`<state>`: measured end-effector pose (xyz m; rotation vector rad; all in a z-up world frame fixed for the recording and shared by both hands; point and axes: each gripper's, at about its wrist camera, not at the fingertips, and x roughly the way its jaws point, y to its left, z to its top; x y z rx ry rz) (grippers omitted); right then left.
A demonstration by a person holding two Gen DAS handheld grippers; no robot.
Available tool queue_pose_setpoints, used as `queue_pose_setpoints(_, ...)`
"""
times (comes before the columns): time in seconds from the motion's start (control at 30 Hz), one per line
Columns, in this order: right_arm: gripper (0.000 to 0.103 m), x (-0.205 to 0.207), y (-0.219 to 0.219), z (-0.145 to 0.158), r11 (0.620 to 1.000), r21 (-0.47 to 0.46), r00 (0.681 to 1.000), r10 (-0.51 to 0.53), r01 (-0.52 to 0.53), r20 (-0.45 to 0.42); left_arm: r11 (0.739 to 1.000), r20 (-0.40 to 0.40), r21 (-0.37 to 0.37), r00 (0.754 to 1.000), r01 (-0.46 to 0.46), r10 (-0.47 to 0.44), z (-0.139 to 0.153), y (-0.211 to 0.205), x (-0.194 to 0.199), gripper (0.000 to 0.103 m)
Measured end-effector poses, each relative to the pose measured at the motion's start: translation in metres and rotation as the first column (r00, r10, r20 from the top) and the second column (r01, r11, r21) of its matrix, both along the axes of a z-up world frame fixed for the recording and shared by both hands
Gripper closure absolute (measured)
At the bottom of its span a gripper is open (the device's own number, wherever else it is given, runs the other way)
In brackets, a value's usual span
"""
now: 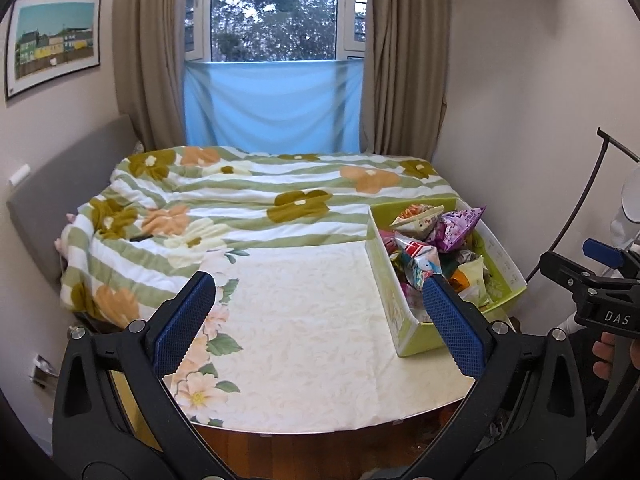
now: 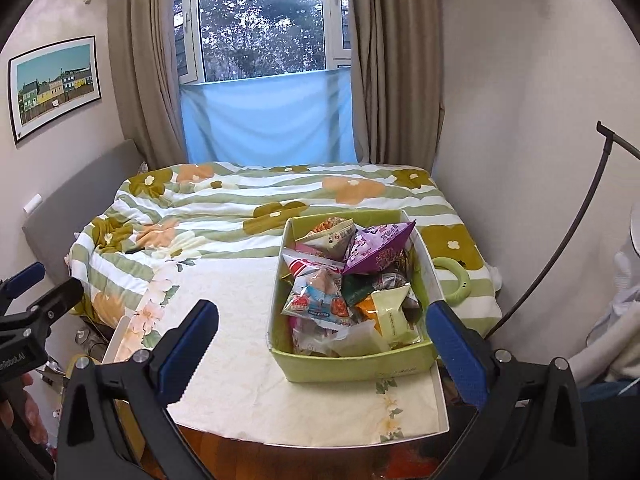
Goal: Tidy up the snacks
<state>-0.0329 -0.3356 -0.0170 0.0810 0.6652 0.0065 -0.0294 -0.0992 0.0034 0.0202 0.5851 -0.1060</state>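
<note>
Both grippers' fingers [image 1: 452,328] wide apart, empty.

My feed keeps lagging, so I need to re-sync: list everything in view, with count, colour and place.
box: one, light green, right part of the table, full of snacks
snack packets: a heap, exact count unclear, mixed colours, inside the box
purple packet: one, on top at the far right of the heap
table cover: one, cream with floral edge, under the box
quilt: one, green-and-white striped with flowers, on the bed beyond the table
ring: one, pale green, on the quilt right of the box
picture: one, framed, left wall
curtains: beige, beside the window
left gripper: open, holding nothing
right gripper: open, holding nothing
</note>
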Motion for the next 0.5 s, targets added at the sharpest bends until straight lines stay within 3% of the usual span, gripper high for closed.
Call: queue_pose_setpoints(0.5,0.000,-0.0061,0.0074,0.0025,1.000,-0.013,1.000,-0.011,0.011,0.011,1.000,0.007,-0.005,1.000,0.012,-0.012,-0.0038,0.0001,-0.0046,0.000)
